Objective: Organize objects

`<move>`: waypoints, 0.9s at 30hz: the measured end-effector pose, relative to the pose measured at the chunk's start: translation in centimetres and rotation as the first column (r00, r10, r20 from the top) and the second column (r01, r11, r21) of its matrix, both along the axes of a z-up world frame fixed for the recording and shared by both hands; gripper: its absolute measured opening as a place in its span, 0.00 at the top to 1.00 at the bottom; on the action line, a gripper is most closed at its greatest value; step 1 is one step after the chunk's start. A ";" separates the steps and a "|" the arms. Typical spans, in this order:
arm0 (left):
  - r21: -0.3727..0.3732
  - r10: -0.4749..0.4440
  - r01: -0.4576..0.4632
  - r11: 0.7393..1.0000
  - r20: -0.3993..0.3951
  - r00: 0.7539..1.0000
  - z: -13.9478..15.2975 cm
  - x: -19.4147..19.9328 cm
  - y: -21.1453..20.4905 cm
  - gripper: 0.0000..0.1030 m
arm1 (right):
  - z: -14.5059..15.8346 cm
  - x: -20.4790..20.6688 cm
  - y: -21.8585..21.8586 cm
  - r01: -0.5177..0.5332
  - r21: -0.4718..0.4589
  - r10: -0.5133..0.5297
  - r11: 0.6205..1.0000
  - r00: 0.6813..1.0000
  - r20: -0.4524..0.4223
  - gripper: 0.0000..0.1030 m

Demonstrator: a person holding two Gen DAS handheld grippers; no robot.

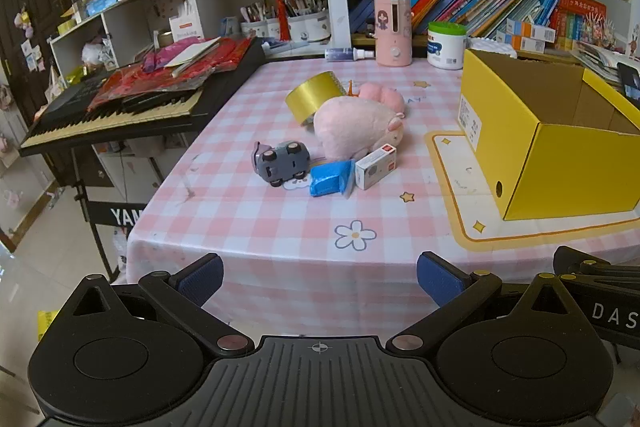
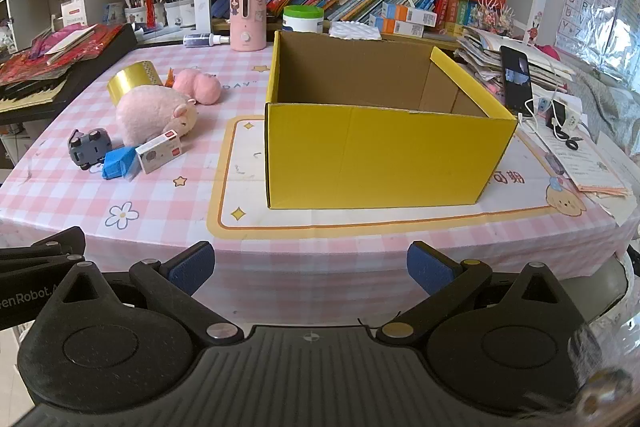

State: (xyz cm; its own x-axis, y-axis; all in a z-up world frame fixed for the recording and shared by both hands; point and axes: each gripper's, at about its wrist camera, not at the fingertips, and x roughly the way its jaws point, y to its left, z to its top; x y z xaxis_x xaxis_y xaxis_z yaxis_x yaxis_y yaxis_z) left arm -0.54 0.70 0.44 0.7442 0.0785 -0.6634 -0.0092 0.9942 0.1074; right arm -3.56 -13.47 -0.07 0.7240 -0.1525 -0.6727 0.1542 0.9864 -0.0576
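left gripper (image 1: 320, 277) fingers apart | right gripper (image 2: 311, 269) fingers apart | yellow box (image 2: 376, 155) upright

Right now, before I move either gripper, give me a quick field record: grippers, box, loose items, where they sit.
left gripper: open, empty, short of the table edge
right gripper: open, empty, facing the box
yellow box: open top, upright; no contents visible
loose items: gold tape roll, pink plush, smaller pink plush, grey toy car, blue packet, small white box
position: clustered on the checked tablecloth, left of the box
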 end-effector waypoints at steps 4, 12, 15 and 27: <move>0.002 0.001 -0.001 1.000 0.002 1.000 0.0 -0.1 0.0 0.00 | 0.0 -0.1 0.0 0.000 0.000 0.000 1.000 1.000 0.001 0.00; 0.004 -0.005 0.005 1.000 0.007 1.000 0.1 -0.4 -0.3 0.00 | 0.1 -0.5 -0.2 0.008 0.008 -0.008 1.000 1.000 0.011 0.00; 0.004 -0.005 0.005 1.000 0.007 1.000 0.1 -0.4 -0.3 0.00 | 0.1 -0.5 -0.2 0.008 0.009 -0.009 1.000 1.000 0.011 0.00; 0.002 -0.008 0.008 1.000 0.005 1.000 0.0 -0.6 -0.6 0.00 | 0.0 -0.7 -0.5 0.013 0.013 -0.013 1.000 1.000 0.011 0.00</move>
State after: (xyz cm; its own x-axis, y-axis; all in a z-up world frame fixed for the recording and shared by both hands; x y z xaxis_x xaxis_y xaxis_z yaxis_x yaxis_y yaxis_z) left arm -1.11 0.12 0.46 0.7480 0.0739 -0.6596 -0.0015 0.9940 0.1097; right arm -4.30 -13.94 -0.03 0.7292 -0.1534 -0.6669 0.1677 0.9849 -0.0432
